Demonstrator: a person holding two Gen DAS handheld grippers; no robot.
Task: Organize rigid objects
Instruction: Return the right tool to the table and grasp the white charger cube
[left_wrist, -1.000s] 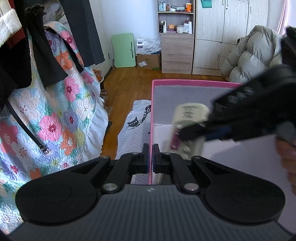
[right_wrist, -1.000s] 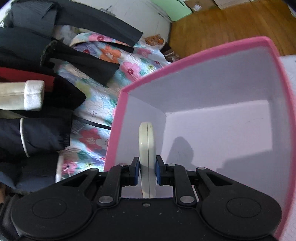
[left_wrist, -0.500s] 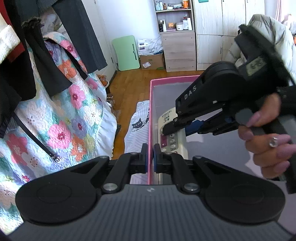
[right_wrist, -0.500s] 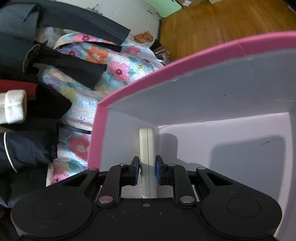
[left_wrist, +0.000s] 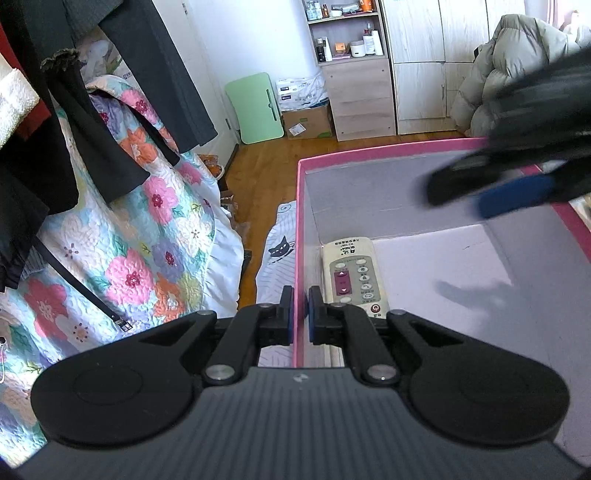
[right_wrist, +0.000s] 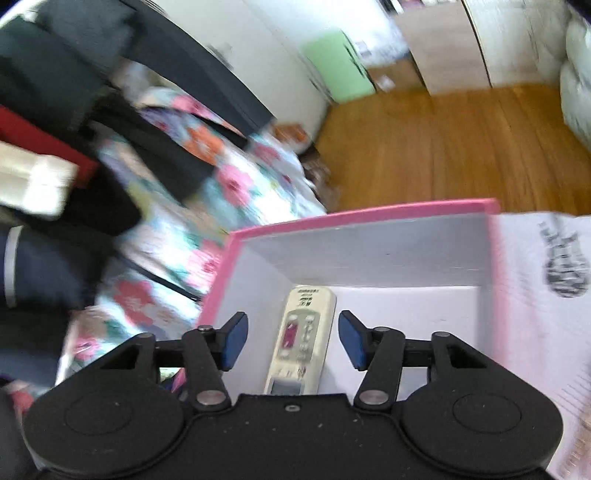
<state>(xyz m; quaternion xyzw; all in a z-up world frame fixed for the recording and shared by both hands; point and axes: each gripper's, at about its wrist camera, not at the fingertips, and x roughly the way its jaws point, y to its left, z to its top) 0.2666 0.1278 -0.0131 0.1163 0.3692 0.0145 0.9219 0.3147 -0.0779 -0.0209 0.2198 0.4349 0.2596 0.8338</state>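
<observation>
Your cream remote (right_wrist: 301, 339), maroon-buttoned, is lying face up inside the pink box (left_wrist: 300, 229) by its left wall. Your right gripper (right_wrist: 291, 339) is opening, empty; your left gripper (left_wrist: 300, 314) is pinching that wall.

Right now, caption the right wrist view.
Opening right gripper above cream remote control lying in pink-rimmed box.
</observation>
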